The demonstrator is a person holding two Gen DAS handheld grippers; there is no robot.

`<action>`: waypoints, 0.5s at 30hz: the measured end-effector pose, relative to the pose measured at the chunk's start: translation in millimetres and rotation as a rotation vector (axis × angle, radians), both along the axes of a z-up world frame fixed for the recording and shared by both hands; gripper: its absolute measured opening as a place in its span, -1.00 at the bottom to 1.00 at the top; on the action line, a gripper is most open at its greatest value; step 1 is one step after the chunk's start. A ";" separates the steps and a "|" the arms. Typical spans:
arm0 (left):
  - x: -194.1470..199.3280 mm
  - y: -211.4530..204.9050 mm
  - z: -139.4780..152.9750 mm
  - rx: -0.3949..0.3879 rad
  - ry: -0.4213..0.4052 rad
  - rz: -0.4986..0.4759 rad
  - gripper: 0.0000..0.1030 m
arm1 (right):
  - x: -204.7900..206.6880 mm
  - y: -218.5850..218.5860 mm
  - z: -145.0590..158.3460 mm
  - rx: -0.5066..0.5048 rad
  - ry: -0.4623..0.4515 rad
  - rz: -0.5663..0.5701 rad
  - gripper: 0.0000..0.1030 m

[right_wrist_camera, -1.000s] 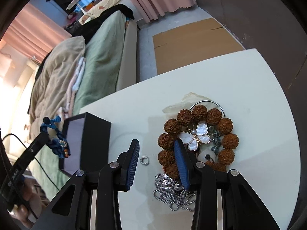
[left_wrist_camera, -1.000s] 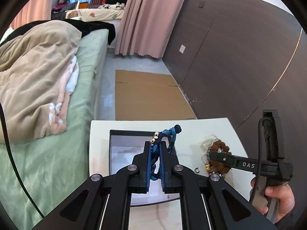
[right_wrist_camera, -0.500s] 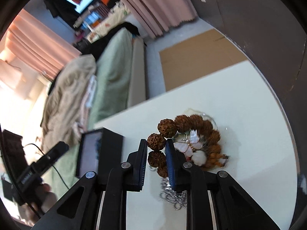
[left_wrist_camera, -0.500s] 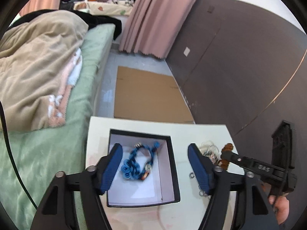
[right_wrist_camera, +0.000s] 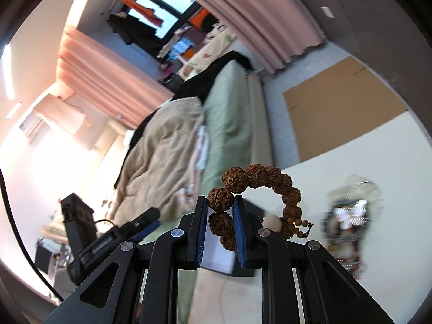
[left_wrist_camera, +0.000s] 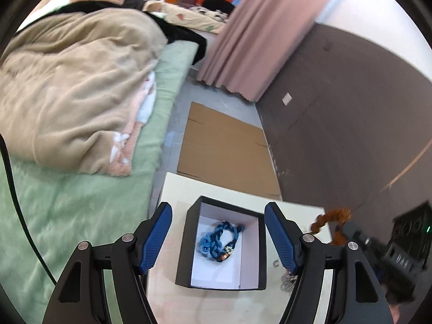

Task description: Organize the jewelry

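Right wrist view: brown bead bracelet [right_wrist_camera: 259,189] pinched between right gripper [right_wrist_camera: 220,210] pads, lifted off white table [right_wrist_camera: 391,145].

White table [left_wrist_camera: 178,189], its pale top set beside a bed and above a grey floor. Directly on it: an open black box [left_wrist_camera: 186,245] with a white lining, holding a blue braided bracelet [left_wrist_camera: 216,239]; just right of the box, a small open metal ring [left_wrist_camera: 276,263] and part of a silver chain [left_wrist_camera: 286,283]. In the right wrist view, a blurred heap of jewelry lies farther along the table top [right_wrist_camera: 378,145], with a mother-of-pearl butterfly piece [right_wrist_camera: 349,210] and a thin wire hoop [right_wrist_camera: 365,191] on it.
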State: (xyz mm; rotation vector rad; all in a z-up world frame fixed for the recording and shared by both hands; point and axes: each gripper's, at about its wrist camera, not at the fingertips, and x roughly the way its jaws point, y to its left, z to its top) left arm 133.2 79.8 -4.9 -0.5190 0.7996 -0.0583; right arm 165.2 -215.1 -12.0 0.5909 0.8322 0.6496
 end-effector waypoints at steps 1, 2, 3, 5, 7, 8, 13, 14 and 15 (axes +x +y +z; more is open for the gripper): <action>0.0 3.1 0.2 -0.010 0.002 0.009 0.39 | -0.6 6.0 -0.4 0.006 0.000 0.014 -0.60; 0.1 4.9 1.0 -0.013 0.003 0.017 0.39 | -0.7 14.7 -1.9 0.012 0.002 0.034 -0.60; 0.0 6.6 1.9 -0.011 0.003 0.025 0.39 | -1.1 21.6 -3.3 0.015 0.003 0.050 -0.60; -1.8 7.5 3.9 0.008 0.004 0.036 0.39 | -2.8 36.1 -5.7 0.026 0.005 0.085 -0.60; -4.0 10.5 6.0 0.011 0.002 0.039 0.39 | -4.0 53.0 -7.6 0.038 0.010 0.127 -0.60; -4.8 13.1 6.7 0.006 0.000 0.040 0.39 | -5.1 59.5 -8.5 0.028 0.014 0.143 -0.59; -10.4 24.7 12.0 -0.007 -0.001 0.064 0.39 | -4.4 88.0 -25.4 -0.046 0.092 0.223 0.25; -11.4 25.9 12.8 -0.008 -0.001 0.069 0.39 | -5.0 85.8 -27.2 -0.048 0.091 0.208 0.26; -12.8 26.8 14.1 -0.011 -0.002 0.074 0.39 | -4.8 82.1 -27.1 -0.046 0.088 0.198 0.26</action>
